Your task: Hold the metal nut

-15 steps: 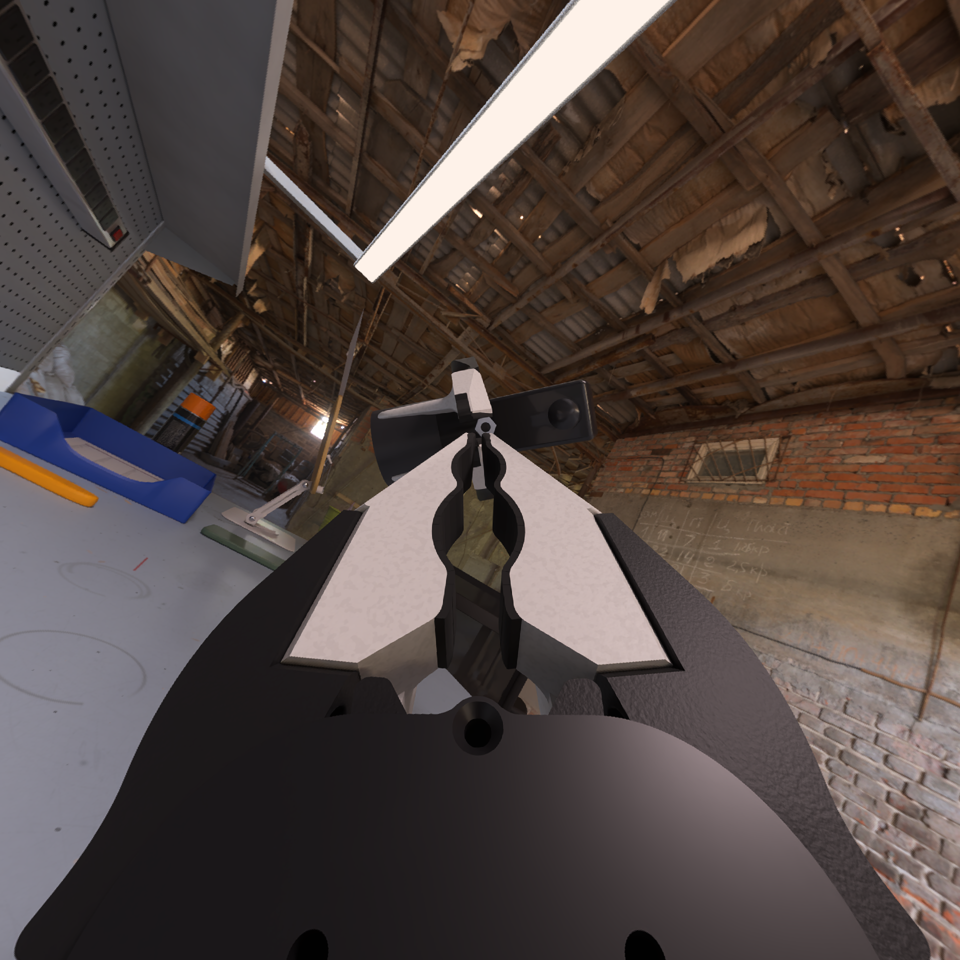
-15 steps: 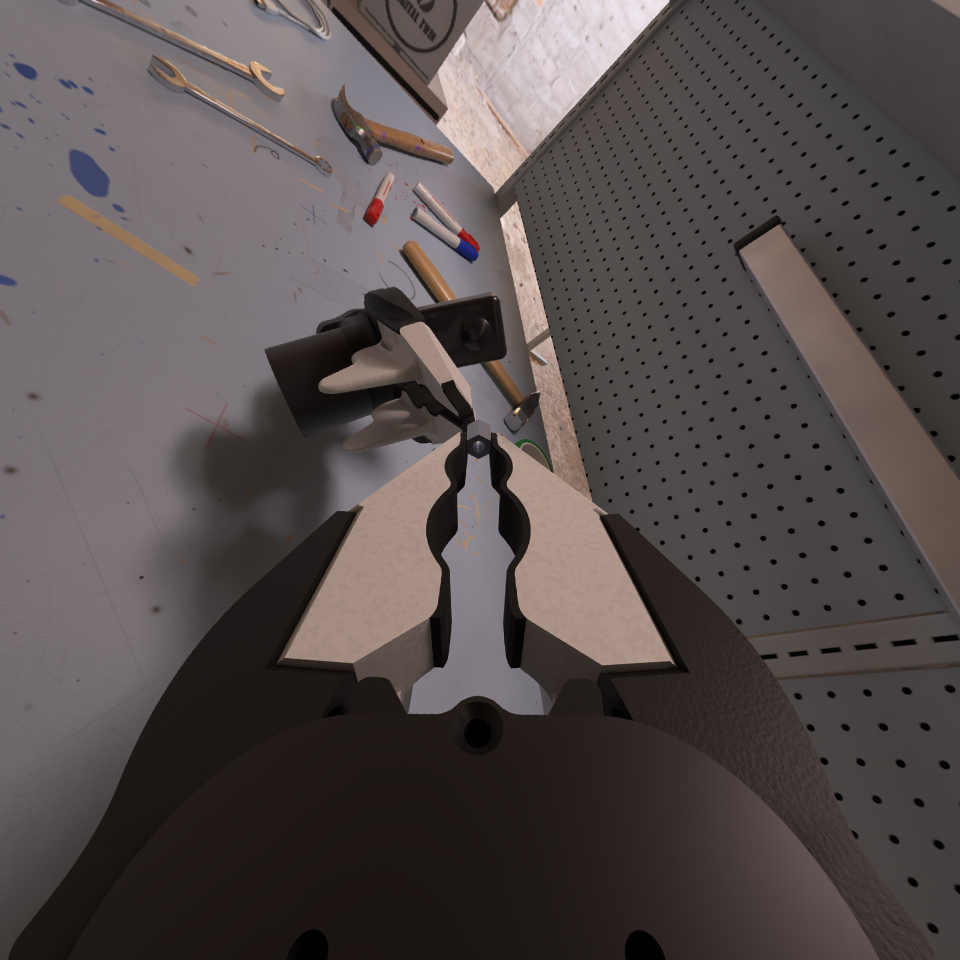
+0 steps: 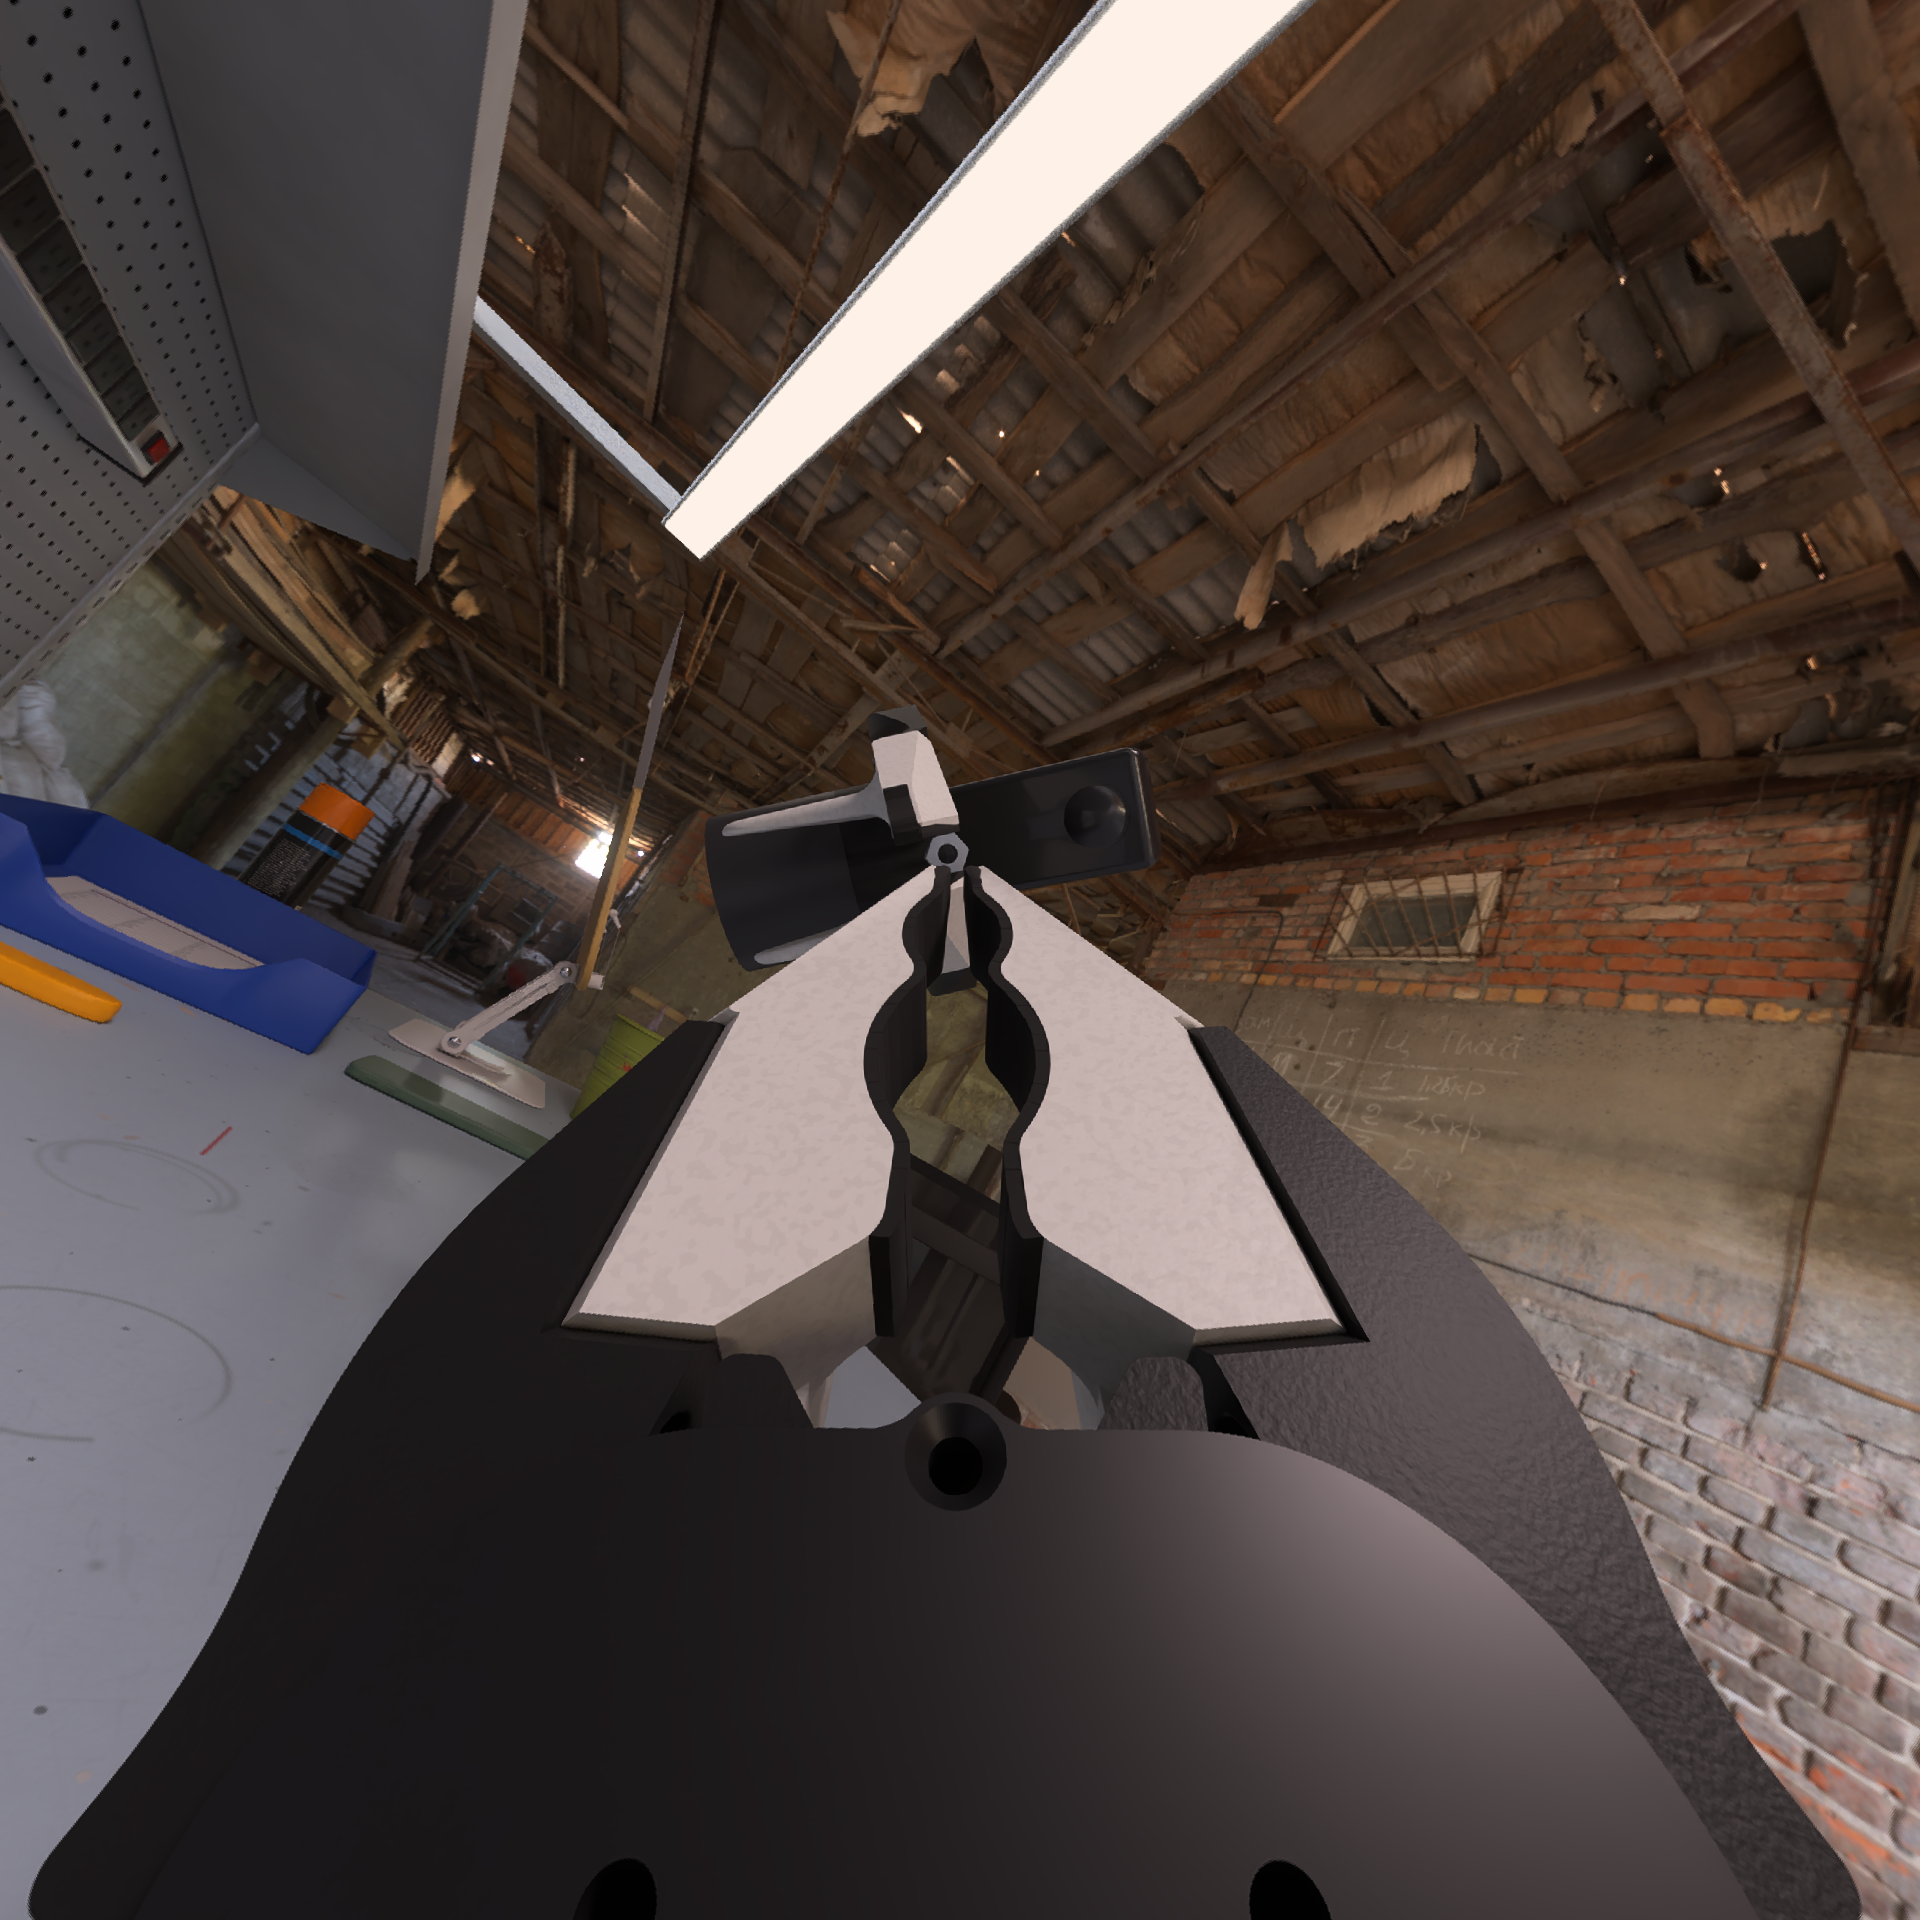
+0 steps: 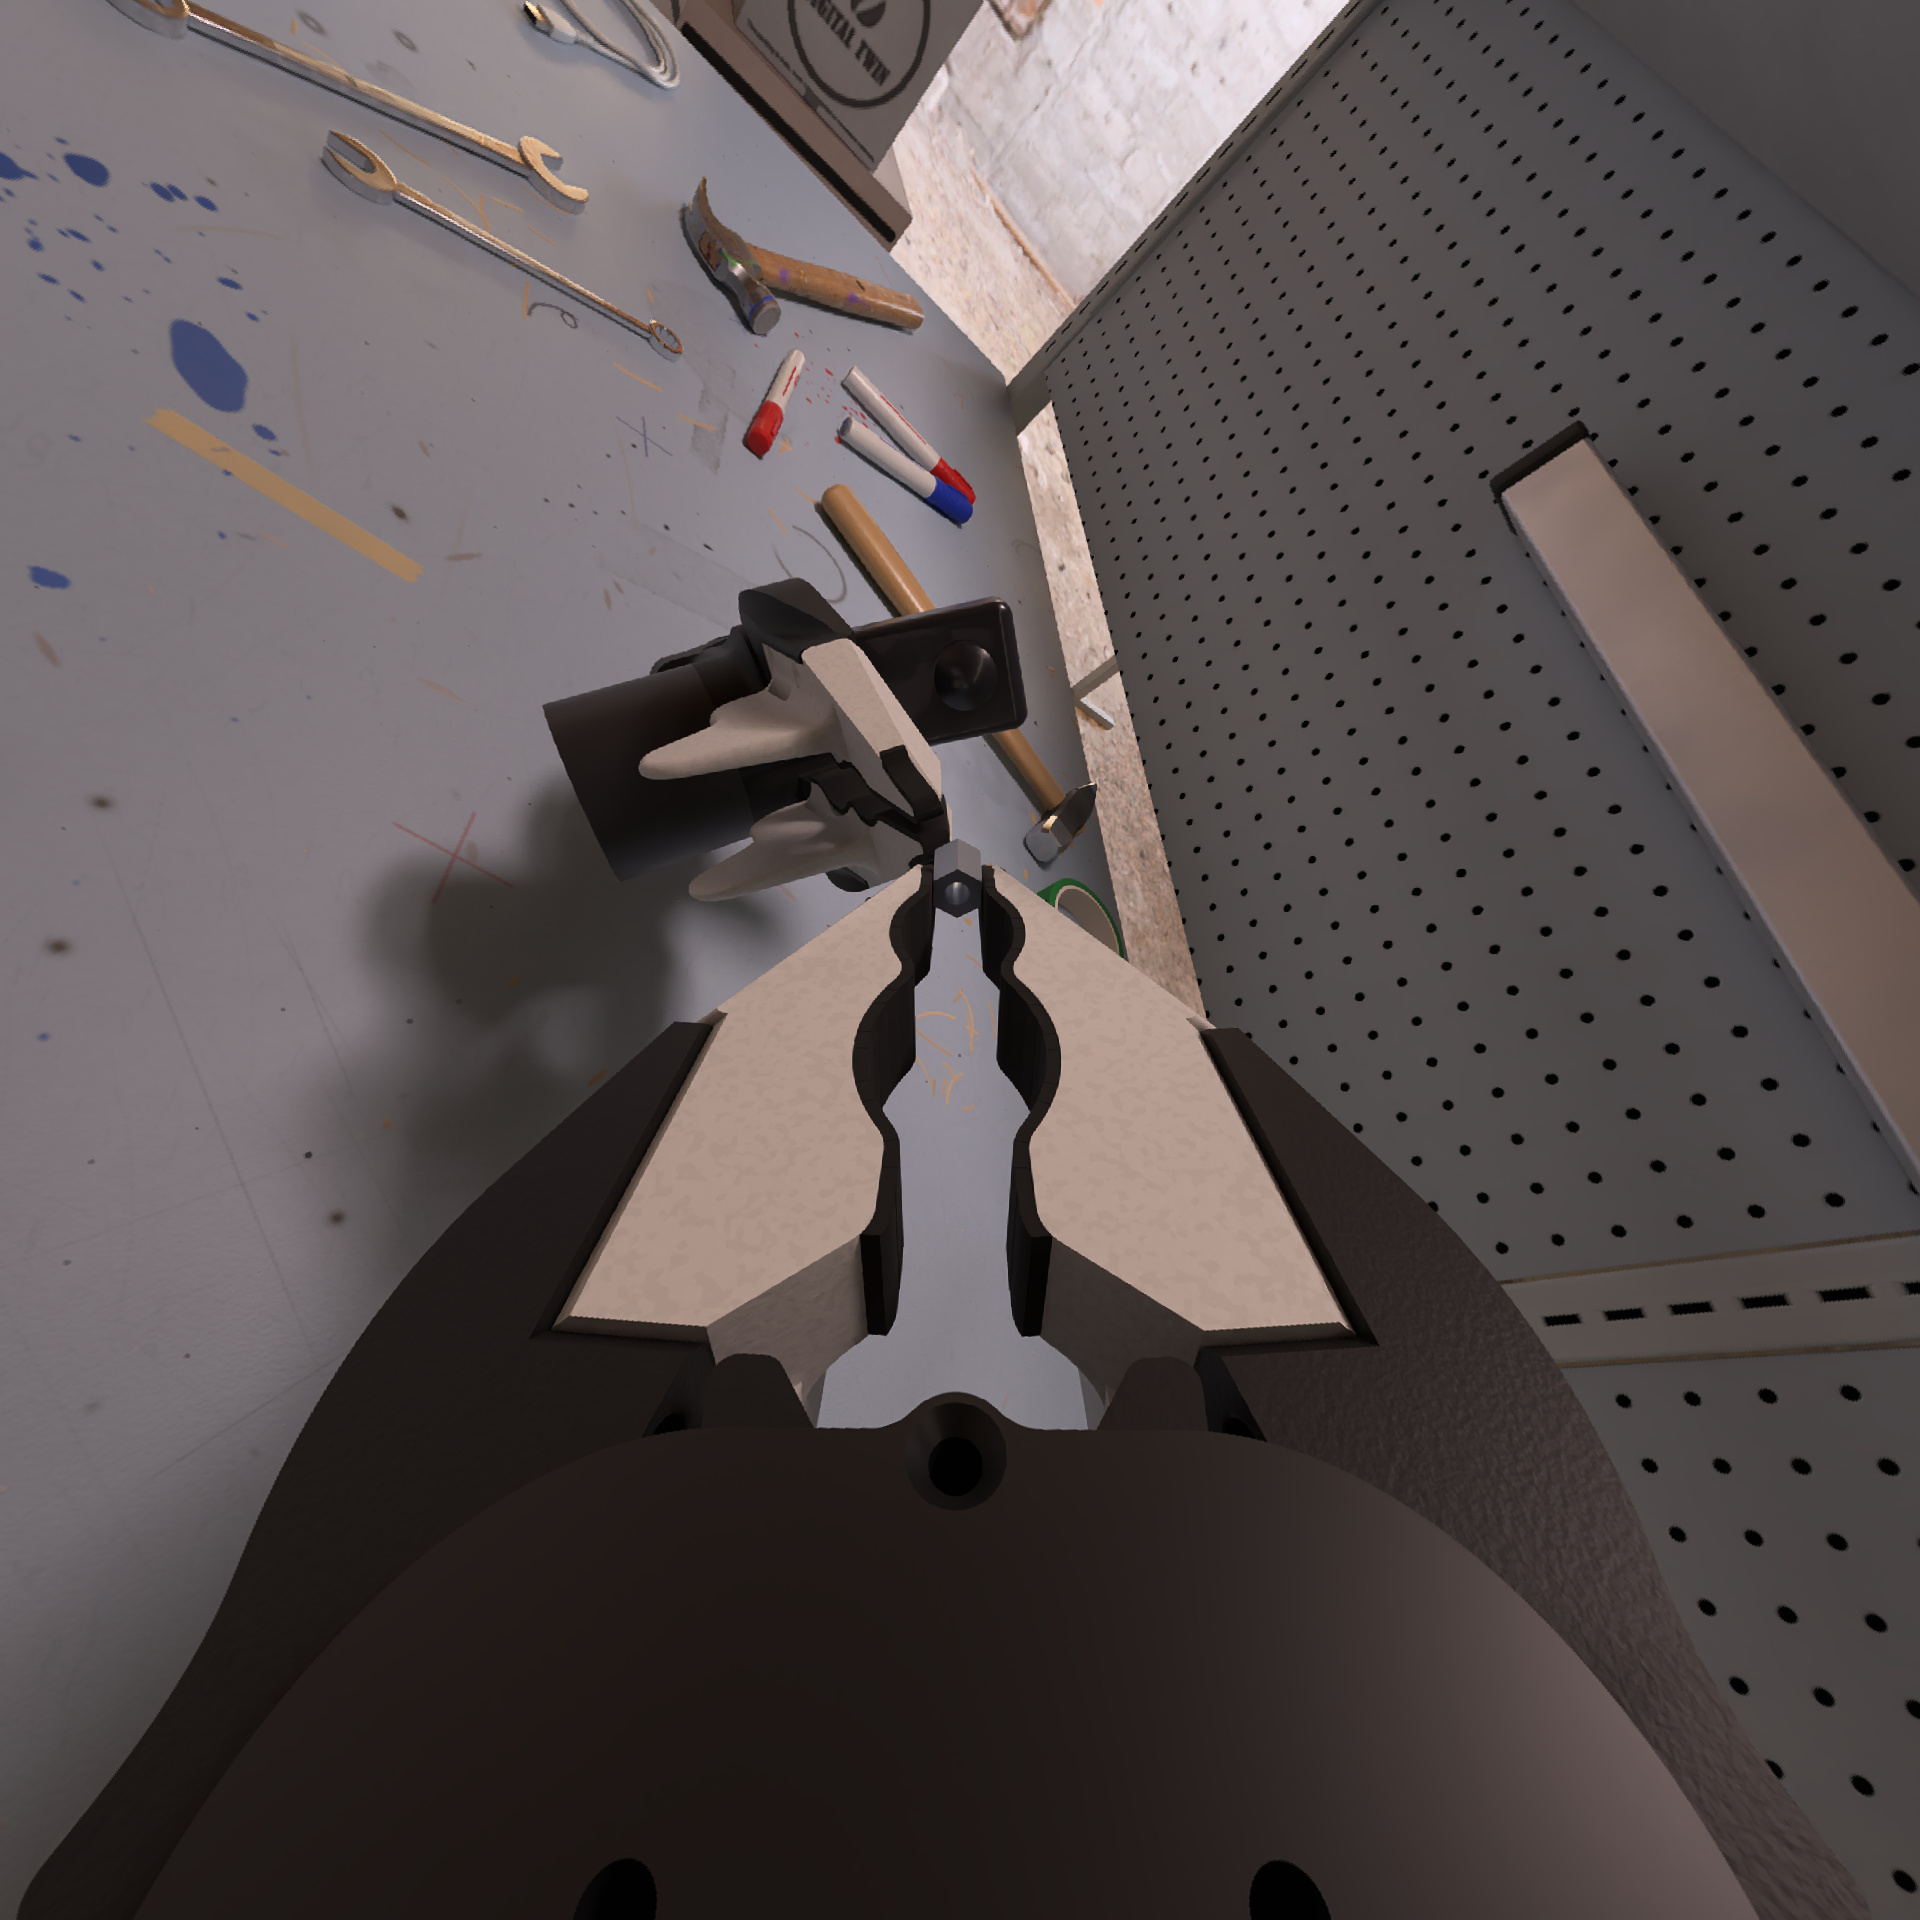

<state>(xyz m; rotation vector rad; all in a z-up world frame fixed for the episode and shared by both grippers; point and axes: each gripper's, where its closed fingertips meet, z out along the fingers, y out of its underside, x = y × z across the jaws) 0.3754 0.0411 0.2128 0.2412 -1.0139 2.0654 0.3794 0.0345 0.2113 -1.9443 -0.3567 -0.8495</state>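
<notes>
A small hex metal nut [image 4: 956,883] sits between the fingertips of my right gripper [image 4: 956,881], which is shut on it above the grey workbench [image 4: 260,748]. My left gripper [image 3: 956,881] faces the right one tip to tip. Its jaws are nearly closed and its tips pinch the far end of the nut [image 3: 945,852]. In the left wrist view the right gripper's fingers [image 3: 909,774] clamp the nut from above and below. In the right wrist view the left gripper's fingers [image 4: 831,686] meet at the nut's far edge.
Two wrenches [image 4: 499,244], a claw hammer [image 4: 790,281], markers [image 4: 904,447], a mallet [image 4: 935,644] and green tape [image 4: 1091,904] lie on the bench below. A pegboard wall [image 4: 1455,727] stands close on the right. A blue tray [image 3: 187,935] lies far left.
</notes>
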